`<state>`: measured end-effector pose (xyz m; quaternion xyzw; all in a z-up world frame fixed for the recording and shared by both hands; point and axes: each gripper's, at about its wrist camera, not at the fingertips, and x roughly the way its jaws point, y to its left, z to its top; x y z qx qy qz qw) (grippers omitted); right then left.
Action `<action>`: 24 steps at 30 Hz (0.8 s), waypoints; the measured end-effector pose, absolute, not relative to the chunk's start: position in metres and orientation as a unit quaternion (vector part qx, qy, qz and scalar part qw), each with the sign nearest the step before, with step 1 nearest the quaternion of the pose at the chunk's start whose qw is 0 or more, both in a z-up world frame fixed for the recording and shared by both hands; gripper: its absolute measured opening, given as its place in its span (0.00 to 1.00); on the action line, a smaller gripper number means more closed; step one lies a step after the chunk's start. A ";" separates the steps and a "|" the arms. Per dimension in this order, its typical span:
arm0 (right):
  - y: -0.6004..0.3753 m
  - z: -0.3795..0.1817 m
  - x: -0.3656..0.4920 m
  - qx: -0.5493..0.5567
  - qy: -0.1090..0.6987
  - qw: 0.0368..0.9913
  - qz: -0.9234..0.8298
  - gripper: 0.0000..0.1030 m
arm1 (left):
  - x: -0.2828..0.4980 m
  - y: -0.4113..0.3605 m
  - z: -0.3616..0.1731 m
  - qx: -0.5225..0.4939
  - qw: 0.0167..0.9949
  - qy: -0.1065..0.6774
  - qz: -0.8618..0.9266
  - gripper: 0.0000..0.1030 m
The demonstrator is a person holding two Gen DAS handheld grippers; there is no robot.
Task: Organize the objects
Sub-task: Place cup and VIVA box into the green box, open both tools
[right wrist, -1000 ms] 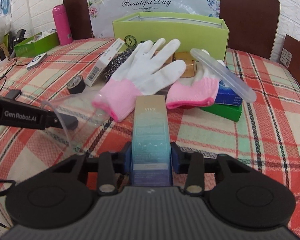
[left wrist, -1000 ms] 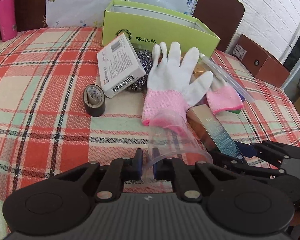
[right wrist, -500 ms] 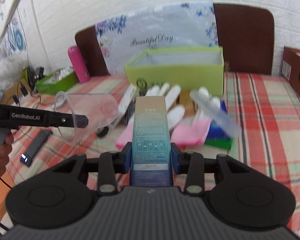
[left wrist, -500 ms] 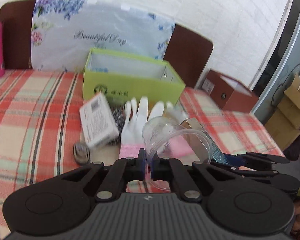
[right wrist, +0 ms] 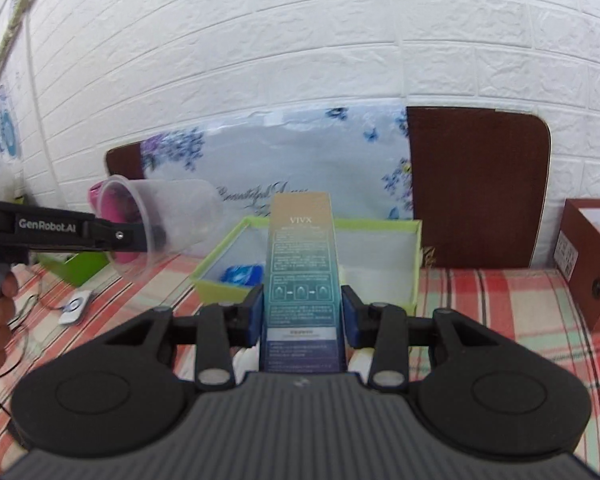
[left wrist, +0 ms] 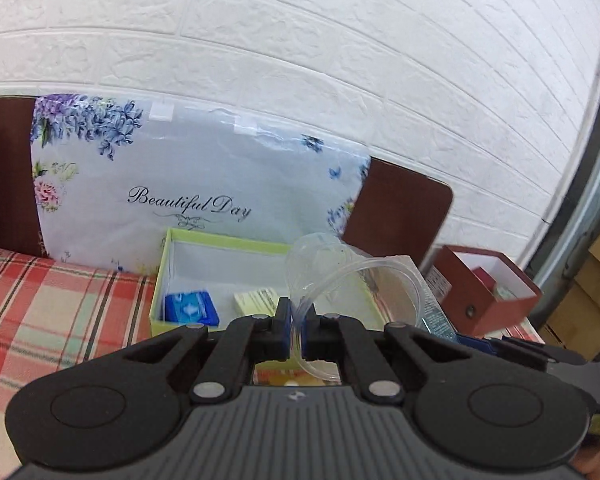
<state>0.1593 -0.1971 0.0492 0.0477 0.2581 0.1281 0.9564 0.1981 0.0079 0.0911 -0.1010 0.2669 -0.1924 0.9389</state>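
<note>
My left gripper (left wrist: 296,334) is shut on the rim of a clear plastic cup (left wrist: 340,276) and holds it in the air, lying sideways, in front of the open green box (left wrist: 188,240). It also shows in the right wrist view (right wrist: 148,236) with the cup (right wrist: 172,220). My right gripper (right wrist: 302,312) is shut on a tall teal VIVX carton (right wrist: 302,272), held above the table before the green box (right wrist: 416,264). Inside the box lie a blue packet (left wrist: 190,308) and a yellowish pack (left wrist: 256,300).
A floral "Beautiful Day" bag (left wrist: 188,184) and brown chair backs (right wrist: 476,188) stand behind the box. A brown open box (left wrist: 484,292) sits at the right. A pink bottle (right wrist: 116,204) and a white device (right wrist: 74,308) lie at the left on the plaid tablecloth (left wrist: 52,308).
Both grippers have risen and tilted up with the cup and the carton and moved toward the green box. The gloves and small items on the table have dropped out of view.
</note>
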 end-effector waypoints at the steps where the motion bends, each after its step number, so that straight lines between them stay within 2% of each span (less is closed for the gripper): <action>1: -0.199 0.047 0.173 0.048 0.260 0.957 0.121 0.37 | 0.210 0.005 0.090 -0.101 0.939 0.269 -0.189 0.02; 10: -0.203 0.010 0.276 0.037 0.276 0.957 0.081 0.37 | 0.307 -0.017 0.052 -0.103 0.932 0.314 -0.148 0.02; 19: -0.198 -0.036 0.324 0.001 0.313 0.946 0.079 0.37 | 0.347 -0.020 0.013 -0.077 0.931 0.330 -0.132 0.03; 20: -0.197 -0.041 0.326 -0.005 0.319 0.944 0.080 0.37 | 0.348 -0.019 0.010 -0.075 0.934 0.325 -0.130 0.08; 21: -0.196 -0.045 0.328 -0.011 0.321 0.944 0.079 0.38 | 0.349 -0.019 0.007 -0.076 0.934 0.322 -0.132 0.28; 22: -0.195 -0.049 0.328 -0.018 0.317 0.945 0.078 0.49 | 0.350 -0.017 0.005 -0.080 0.931 0.329 -0.134 0.45; 23: -0.195 -0.052 0.327 -0.022 0.314 0.946 0.081 0.61 | 0.350 -0.016 0.003 -0.083 0.929 0.336 -0.131 0.78; 24: -0.194 -0.052 0.325 -0.024 0.309 0.947 0.084 0.67 | 0.349 -0.015 0.002 -0.084 0.931 0.334 -0.121 0.84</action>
